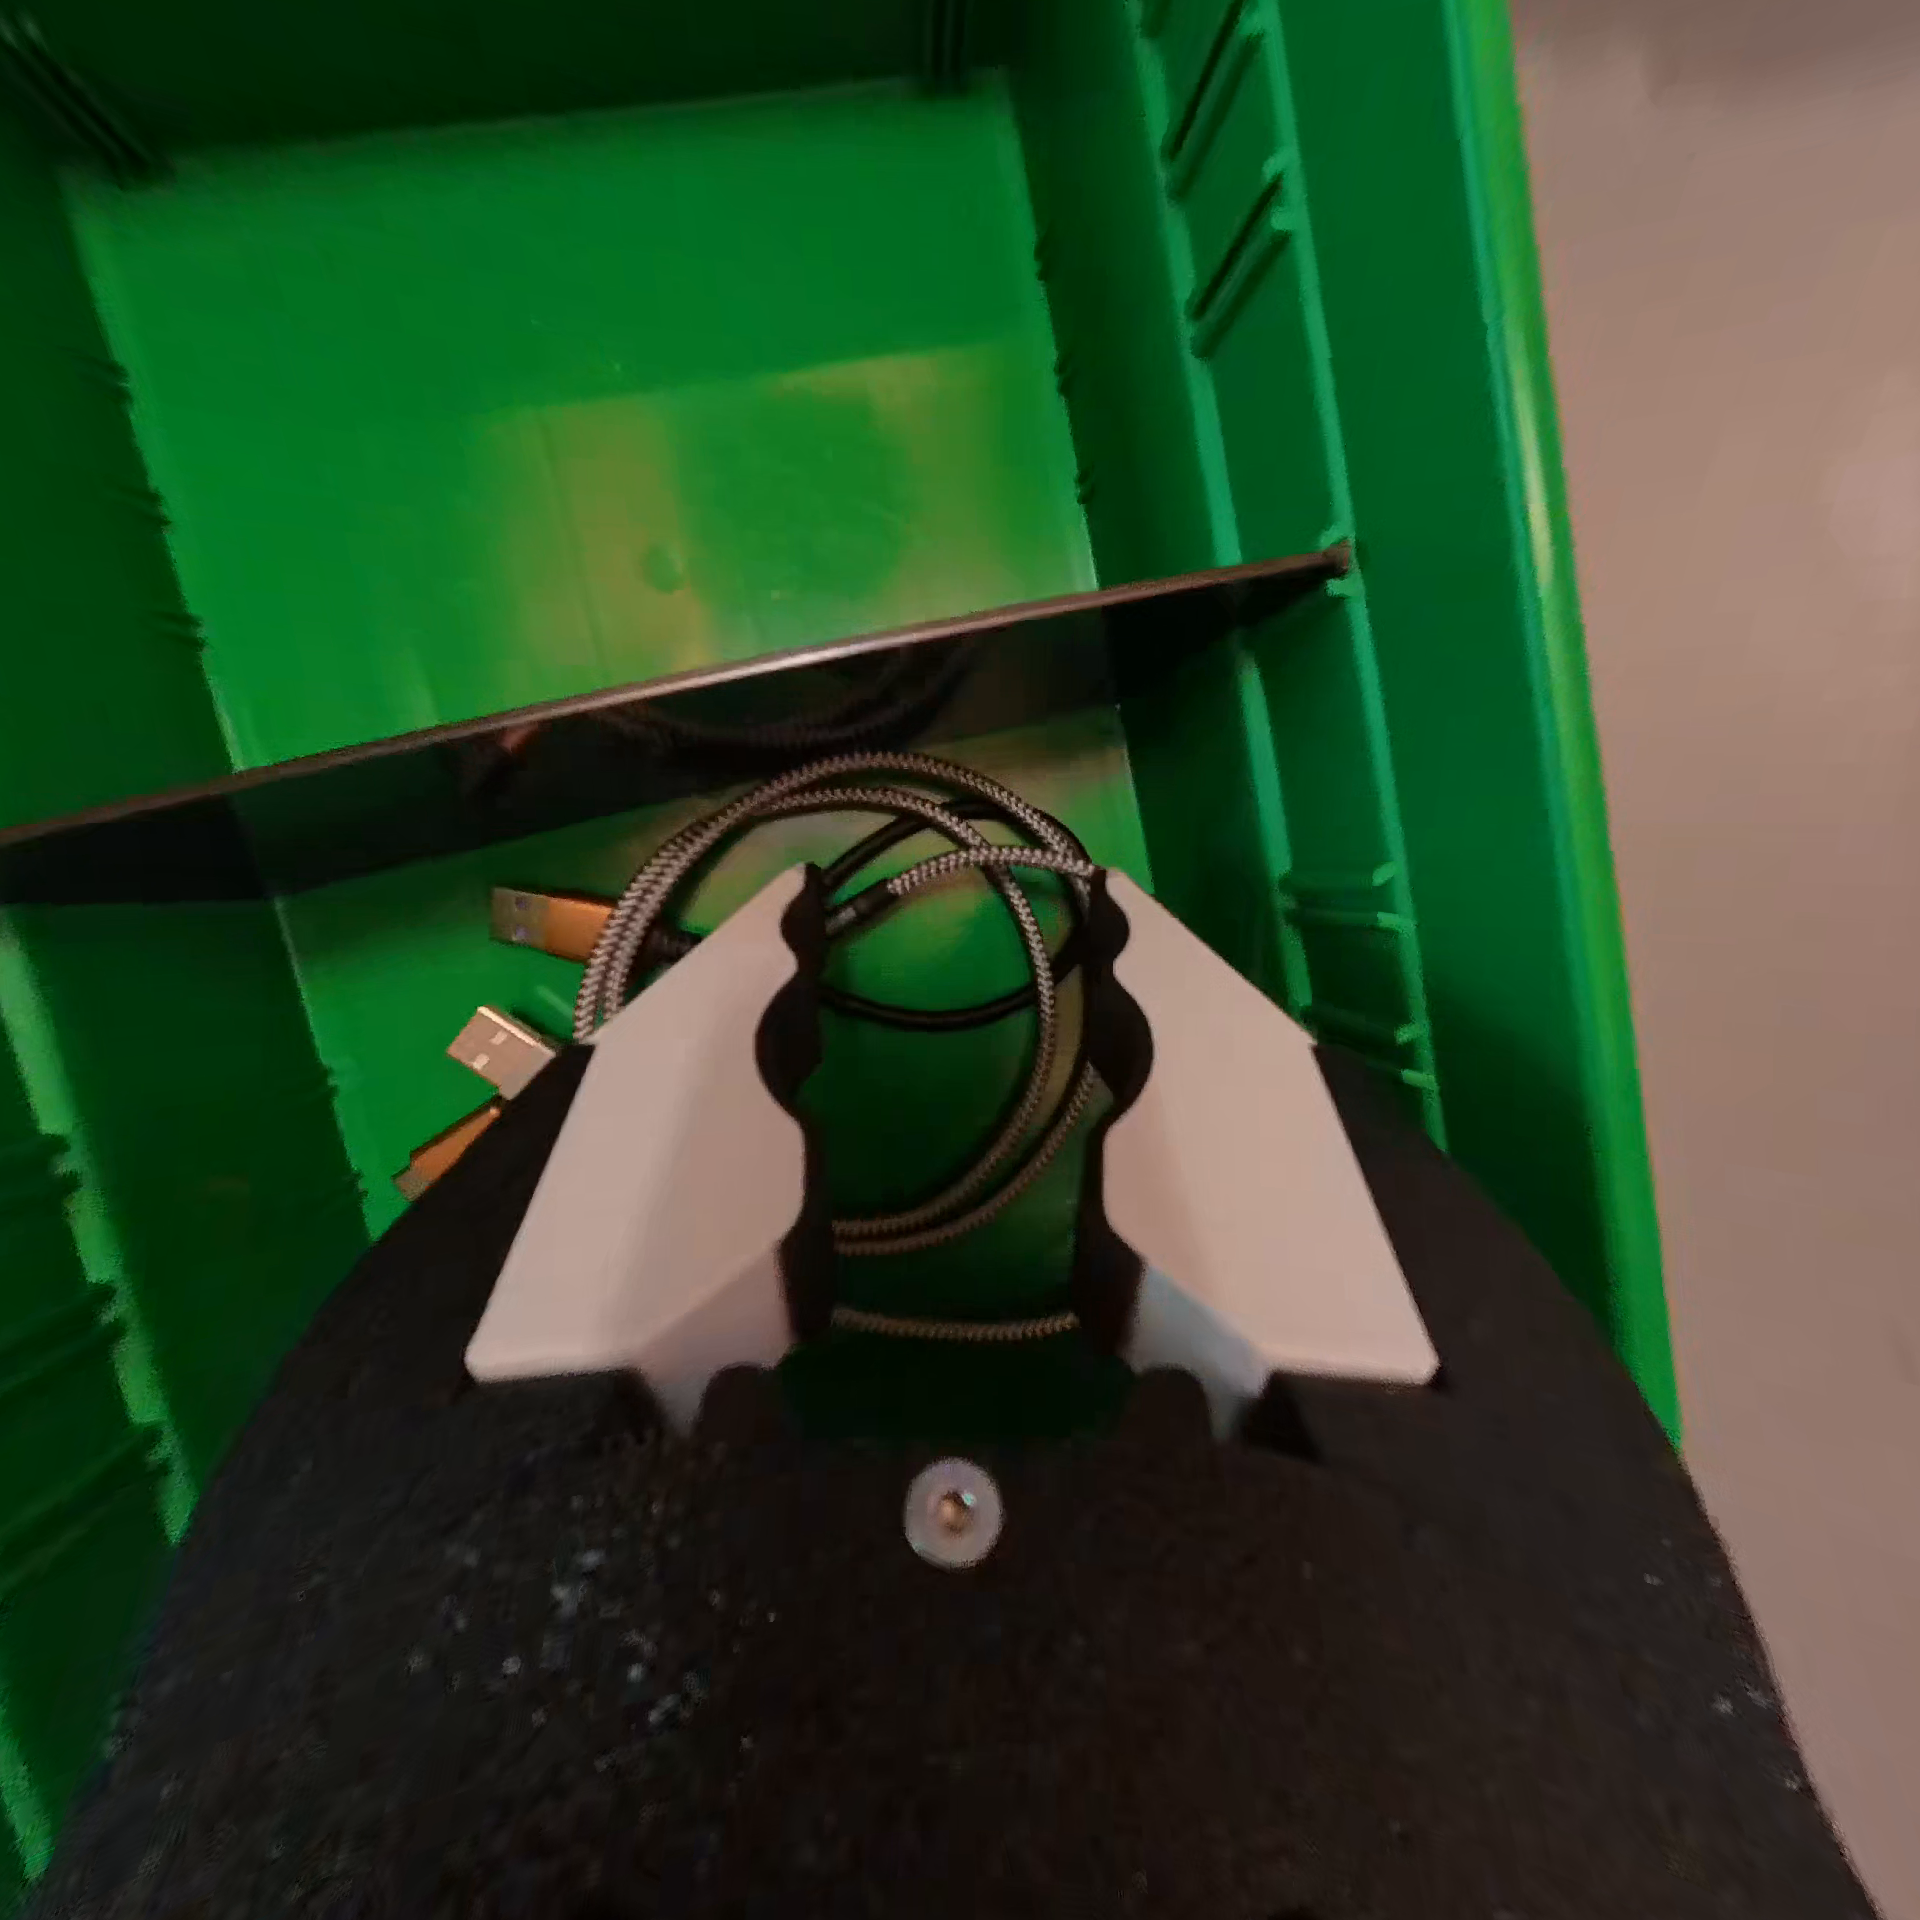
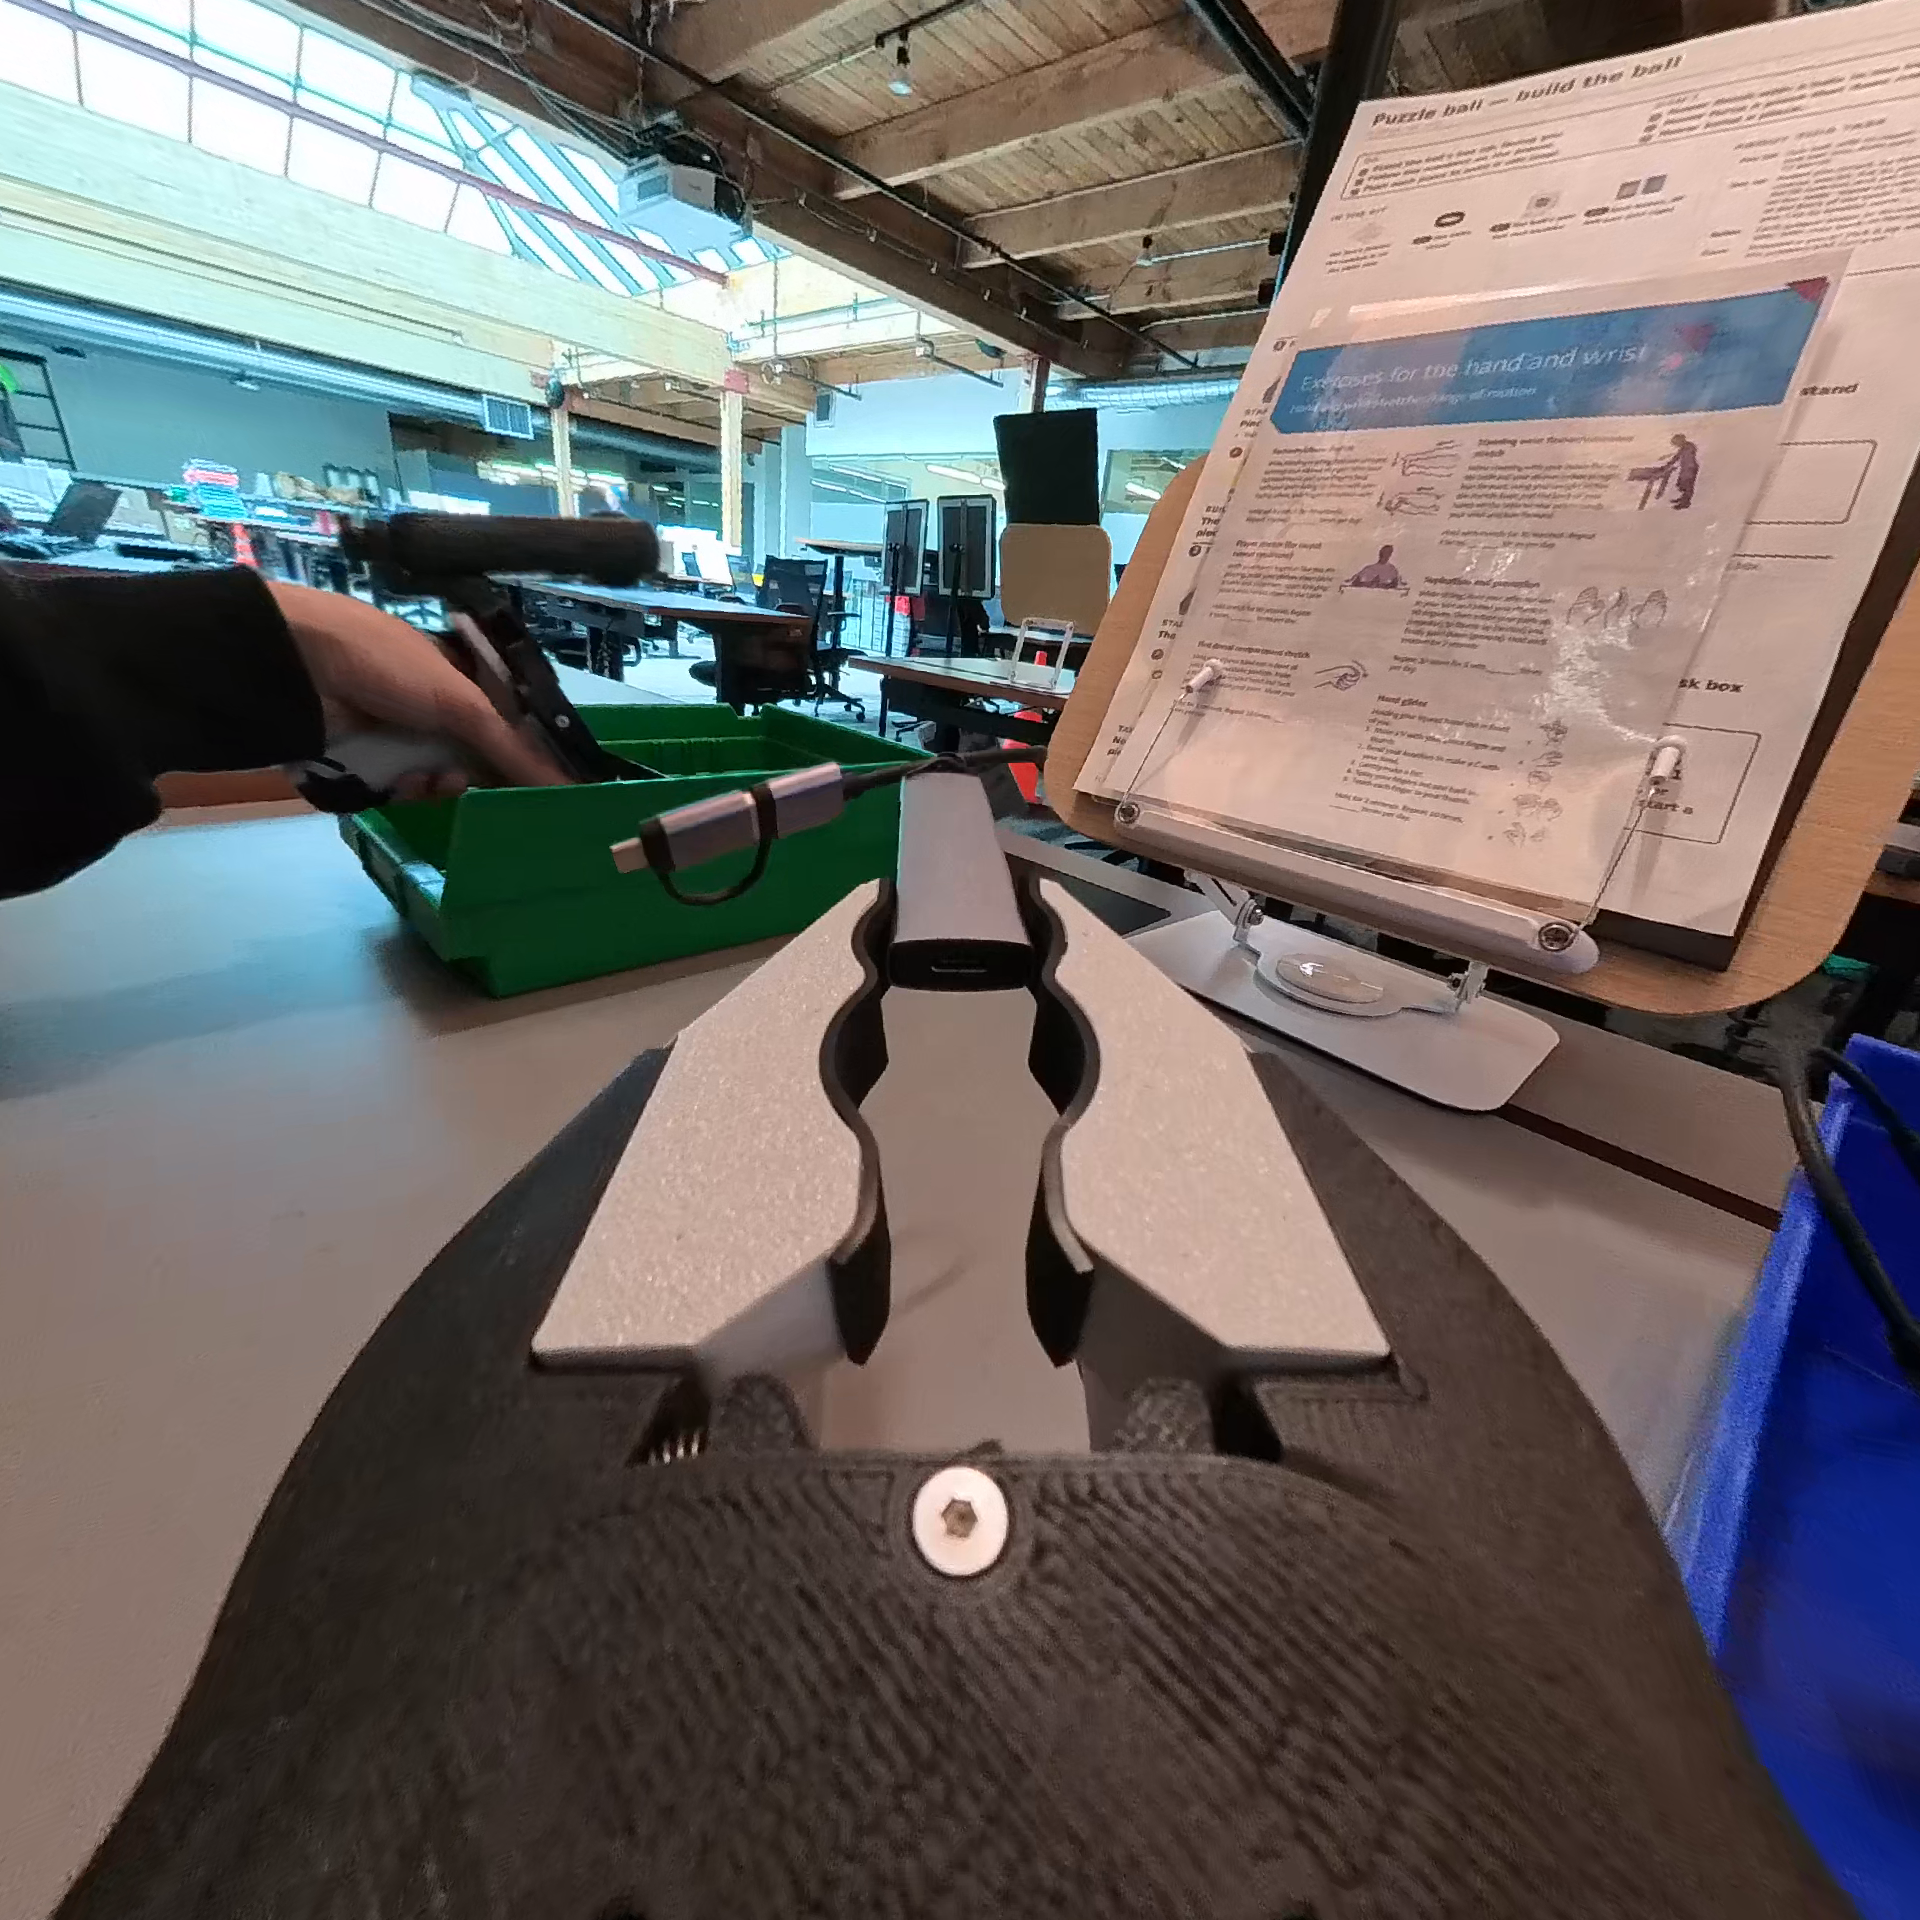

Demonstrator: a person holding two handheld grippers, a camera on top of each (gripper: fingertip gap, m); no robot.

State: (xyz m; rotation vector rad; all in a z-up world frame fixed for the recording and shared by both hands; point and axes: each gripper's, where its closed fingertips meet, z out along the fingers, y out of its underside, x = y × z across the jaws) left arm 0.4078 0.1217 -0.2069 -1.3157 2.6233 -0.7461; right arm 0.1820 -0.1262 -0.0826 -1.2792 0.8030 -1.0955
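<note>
Green plastic fills the left wrist view: the left gripper hangs over the near compartment of a green bin, just short of a black divider. Its fingers stand apart with nothing between them. Below lies a coiled braided cable on the bin floor, its plugs lying toward the left wall. Whether the fingertips touch the coil is hard to judge from this angle; they seem just above it.

The right gripper is clamped on a grey adapter, held above the table near the bin. The adapter's long axis runs straight along the fingers, its open port facing the camera and its far end pointing away. From that far end a short black lead curves left to a pair of grey plugs, which point left and slightly down, hanging free.

A hold at the very tips like this one is best kept level and moved slowly, since the dangling plugs could swing and twist the body loose. To the right stand a document stand and a blue bin.
</note>
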